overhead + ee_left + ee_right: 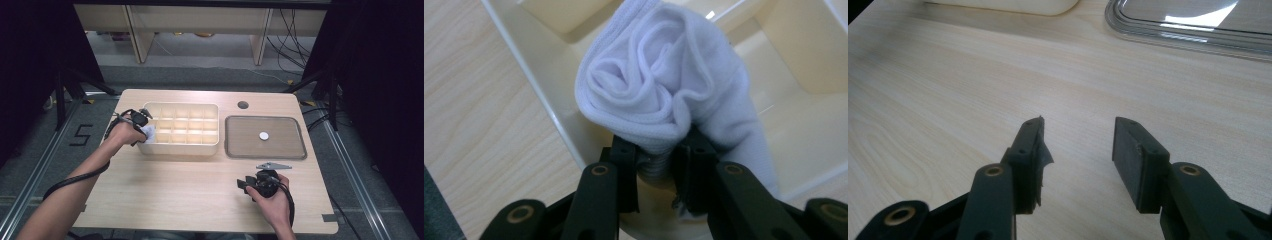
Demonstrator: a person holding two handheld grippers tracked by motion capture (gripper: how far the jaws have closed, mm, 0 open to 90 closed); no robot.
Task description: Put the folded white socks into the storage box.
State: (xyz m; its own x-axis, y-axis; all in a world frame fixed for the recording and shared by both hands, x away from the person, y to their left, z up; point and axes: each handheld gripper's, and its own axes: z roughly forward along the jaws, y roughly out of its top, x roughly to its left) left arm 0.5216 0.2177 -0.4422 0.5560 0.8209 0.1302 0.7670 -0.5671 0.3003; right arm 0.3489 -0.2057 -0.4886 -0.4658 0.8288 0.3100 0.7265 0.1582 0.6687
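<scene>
A rolled white sock sits between the black jaws of my left gripper, whose pads press on its lower end. The sock hangs over the left end of a cream box divided into several compartments, just inside its rim. My left gripper is at that left end of the box. My right gripper rests low over the table near the front right, open with nothing between its jaws.
A grey tray lies right of the box with a small white disc in it; its rim shows ahead of the right gripper. A round hole is in the table behind the tray. Bare wood lies between my hands.
</scene>
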